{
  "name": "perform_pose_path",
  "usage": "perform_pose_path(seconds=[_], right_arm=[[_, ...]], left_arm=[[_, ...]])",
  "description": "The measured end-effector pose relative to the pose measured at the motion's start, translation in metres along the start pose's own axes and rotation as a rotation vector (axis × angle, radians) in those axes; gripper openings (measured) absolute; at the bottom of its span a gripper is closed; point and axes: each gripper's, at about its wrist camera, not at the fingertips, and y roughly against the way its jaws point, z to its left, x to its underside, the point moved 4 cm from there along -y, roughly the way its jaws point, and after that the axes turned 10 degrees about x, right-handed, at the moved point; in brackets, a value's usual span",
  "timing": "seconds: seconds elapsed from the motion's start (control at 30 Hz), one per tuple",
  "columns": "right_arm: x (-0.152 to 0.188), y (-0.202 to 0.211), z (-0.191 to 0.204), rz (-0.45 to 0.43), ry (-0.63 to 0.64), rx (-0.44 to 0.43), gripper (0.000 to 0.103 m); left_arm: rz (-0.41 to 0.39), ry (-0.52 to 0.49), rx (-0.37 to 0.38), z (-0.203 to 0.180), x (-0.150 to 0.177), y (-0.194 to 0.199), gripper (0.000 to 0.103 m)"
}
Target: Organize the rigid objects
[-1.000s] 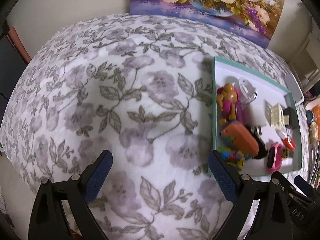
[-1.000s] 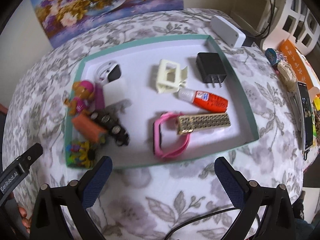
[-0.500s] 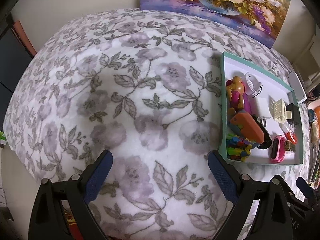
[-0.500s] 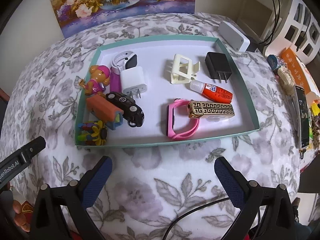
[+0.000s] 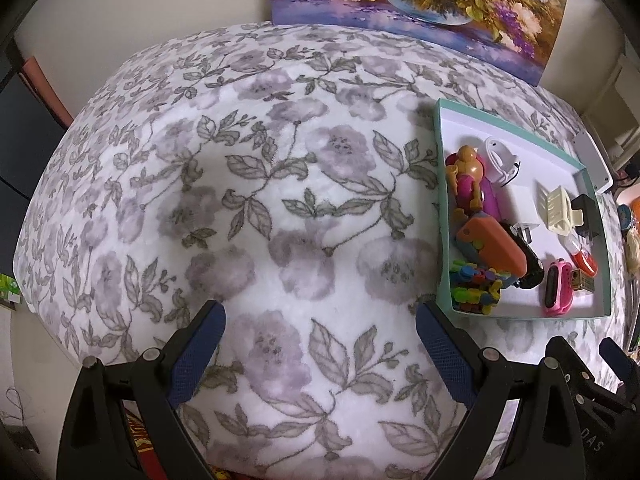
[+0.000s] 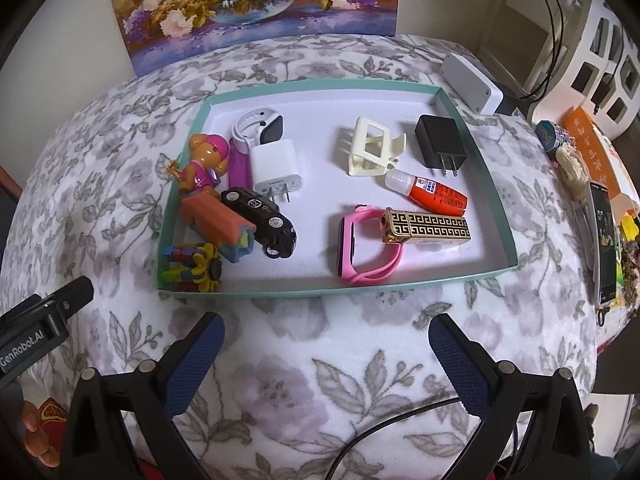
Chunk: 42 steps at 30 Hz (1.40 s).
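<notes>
The left tool (image 5: 320, 332) hung with its two blue-padded fingers spread wide and nothing between them, low in its frame over the floral-patterned cloth (image 5: 280, 208) of the table; the right tool (image 6: 326, 344) was likewise spread and empty, low in its frame, just short of the near rim of the teal tray (image 6: 332, 289); in the right wrist view the tray filled the middle of the frame, while in the left wrist view it lay at the right edge.

Inside the tray, at its left end, a toy dog figure (image 6: 206, 160) in pink lay beside a white smartwatch (image 6: 258, 128) and a white plug charger (image 6: 276, 168); a black toy car (image 6: 260, 216) lay just below the charger, touching an orange block toy (image 6: 212, 220); a multicoloured flower-shaped toy (image 6: 192, 268) sat in the lower left corner.

Toward the right end a cream hair claw (image 6: 374, 148) lay near a black plug charger (image 6: 440, 144); an orange-red squeeze bottle (image 6: 434, 196) with a white tip lay below them; a gold patterned lighter (image 6: 426, 229) rested across a pink wristband (image 6: 368, 248).

A flower painting (image 6: 256, 4) leaned at the upper edge of the frame; a white box (image 6: 472, 84) sat beyond the tray's upper right corner; a phone (image 6: 604, 240) lay at the right edge.
</notes>
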Motion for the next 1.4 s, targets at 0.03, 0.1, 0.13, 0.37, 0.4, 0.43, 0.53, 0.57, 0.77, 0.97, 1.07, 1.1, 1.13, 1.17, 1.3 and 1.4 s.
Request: perform_pose_path(seconds=[0.03, 0.1, 0.13, 0.37, 0.4, 0.43, 0.53, 0.57, 0.77, 0.97, 1.07, 1.1, 1.13, 1.17, 1.3, 1.4], right_arm=[[-0.0002, -0.0006, 0.0001, 0.001, 0.001, 0.000, 0.103], [-0.0006, -0.0017, 0.0002, 0.003, 0.001, 0.000, 0.103], [-0.0006, -0.0023, 0.0001, 0.003, 0.000, 0.000, 0.103], [-0.0012, -0.0043, -0.0012, 0.005, -0.005, 0.002, 0.103], [-0.0011, -0.0044, -0.0010, 0.005, -0.005, 0.003, 0.103], [-0.0011, -0.0046, -0.0009, 0.005, -0.004, 0.003, 0.103], [-0.0012, -0.0044, -0.0010, 0.004, -0.002, 0.006, 0.103], [-0.0010, -0.0043, -0.0007, 0.003, -0.002, 0.008, 0.103], [-0.0015, -0.0051, -0.0005, 0.004, 0.003, 0.013, 0.103], [-0.0018, -0.0059, -0.0003, 0.006, 0.005, 0.018, 0.103], [-0.0019, -0.0058, 0.0000, 0.006, 0.006, 0.019, 0.103], [-0.0018, -0.0059, 0.0000, 0.006, 0.007, 0.020, 0.103], [-0.0019, -0.0064, -0.0001, 0.007, 0.008, 0.020, 0.103], [-0.0019, -0.0065, -0.0001, 0.007, 0.009, 0.021, 0.103], [-0.0021, -0.0067, 0.0001, 0.006, 0.011, 0.022, 0.103], [-0.0020, -0.0067, 0.0004, 0.006, 0.010, 0.021, 0.103]], left_arm=[[0.001, 0.000, -0.001, 0.0002, 0.0001, -0.0002, 0.096], [0.005, 0.002, -0.005, 0.0012, 0.0000, -0.0010, 0.096], [0.009, 0.004, -0.003, 0.0016, 0.0000, -0.0018, 0.096], [0.013, 0.006, -0.002, 0.0032, -0.0004, -0.0027, 0.096], [0.014, 0.006, -0.003, 0.0034, -0.0006, -0.0030, 0.096], [0.015, 0.007, -0.004, 0.0034, -0.0006, -0.0031, 0.096], [0.017, 0.006, -0.007, 0.0036, -0.0010, -0.0034, 0.096], [0.016, 0.006, -0.008, 0.0034, -0.0011, -0.0032, 0.096], [0.011, 0.001, -0.002, 0.0026, -0.0011, -0.0027, 0.096], [0.009, 0.000, -0.003, 0.0022, -0.0011, -0.0024, 0.096], [0.009, 0.000, -0.004, 0.0022, -0.0010, -0.0026, 0.096], [0.008, 0.000, -0.004, 0.0023, -0.0010, -0.0026, 0.096], [0.008, 0.001, -0.004, 0.0024, -0.0010, -0.0026, 0.096], [0.008, 0.001, -0.004, 0.0024, -0.0008, -0.0026, 0.096], [0.004, -0.003, -0.005, 0.0024, -0.0013, -0.0020, 0.096], [0.007, -0.008, -0.010, 0.0017, -0.0012, -0.0023, 0.096]])
